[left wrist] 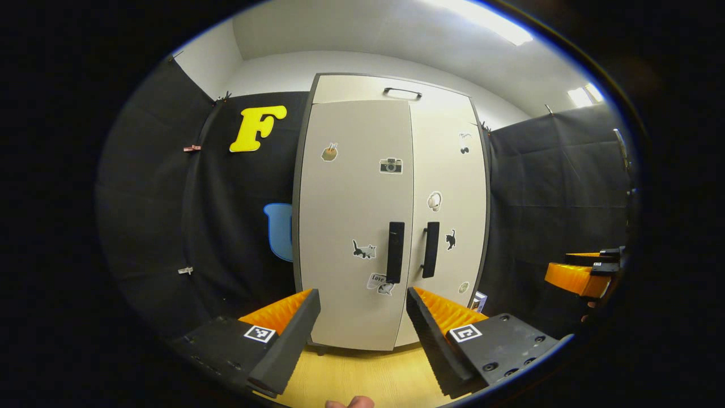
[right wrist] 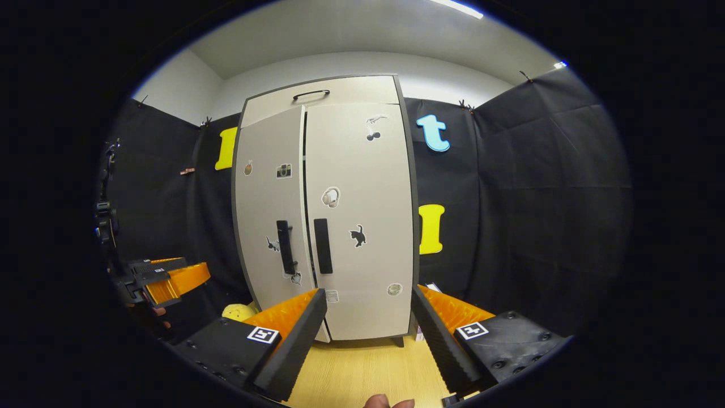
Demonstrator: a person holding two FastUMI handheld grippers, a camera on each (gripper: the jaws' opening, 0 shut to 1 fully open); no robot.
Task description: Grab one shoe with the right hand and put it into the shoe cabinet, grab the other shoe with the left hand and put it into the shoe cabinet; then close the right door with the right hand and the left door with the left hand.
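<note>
The pale shoe cabinet (left wrist: 362,90) stands upright ahead, with stickers on both doors. Its right door (left wrist: 450,170) lies flush, while the left door (left wrist: 351,192) stands slightly ajar, a dark slit showing between them in the right gripper view. Two black handles (left wrist: 395,252) (left wrist: 430,249) sit side by side at the middle. My left gripper (left wrist: 362,294) is open, a short way in front of the left door with nothing between its fingers. My right gripper (right wrist: 368,292) is open too, facing the right door (right wrist: 362,170). Each gripper shows at the other view's edge: right gripper (left wrist: 583,272), left gripper (right wrist: 170,277).
Wooden floor (left wrist: 362,379) runs up to the cabinet's foot. A yellow lump (right wrist: 238,311) lies on the floor left of the cabinet, and a small box (right wrist: 430,289) sits at its right foot. Black cloth walls close in on both sides.
</note>
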